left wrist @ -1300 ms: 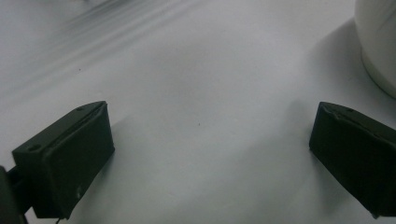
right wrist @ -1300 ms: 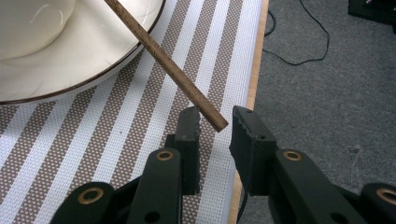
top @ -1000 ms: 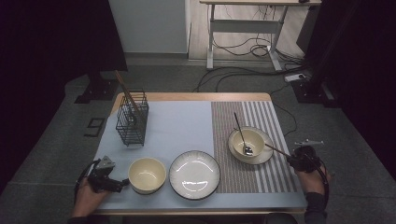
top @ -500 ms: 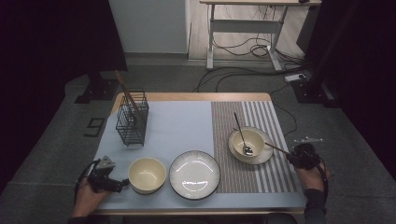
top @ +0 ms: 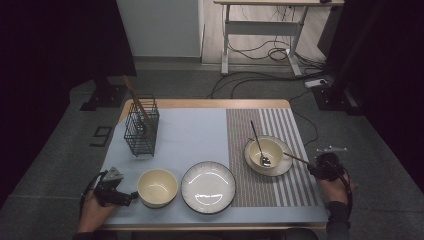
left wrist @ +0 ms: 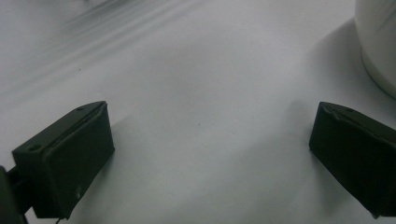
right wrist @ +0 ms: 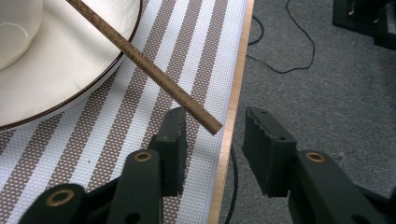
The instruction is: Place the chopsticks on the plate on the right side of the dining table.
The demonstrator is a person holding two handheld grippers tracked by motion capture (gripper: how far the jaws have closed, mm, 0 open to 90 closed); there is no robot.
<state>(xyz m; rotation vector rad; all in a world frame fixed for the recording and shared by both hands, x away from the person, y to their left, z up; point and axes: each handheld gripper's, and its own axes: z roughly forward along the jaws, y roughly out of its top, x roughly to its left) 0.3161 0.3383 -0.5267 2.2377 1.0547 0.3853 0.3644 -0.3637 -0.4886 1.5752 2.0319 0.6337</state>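
Since nothing is gripped on the near left of the table, the risk there is small. The left tool lies low on the pale blue mat with its jaws wide apart and empty, just beside the cream bowl, whose wall shows at the edge of the left gripper view. A careless push forward could knock that bowl into the ribbed plate next to it. The wire basket, farther back with sticks leaning in it, is well clear.

On the striped mat to the right, a second bowl with a spoon in it sits on a saucer. The chopstick leans over the saucer's rim and slopes out toward the right tool.

That is where trouble is likeliest. The right tool's jaws have just been opening. In the right gripper view the chopstick's near tip sits between them, close against one jaw with a clear gap to the other, so it looks let go rather than pinched.

The tip hangs close to the table's wooden edge, with bare floor beyond. Propped on a curved, glazed rim, the round stick could roll or slide off, and a brush from a jaw as the tool pulls away could flick it over the edge. If its far end rests against the bowl, a jolt might also rattle the spoon.
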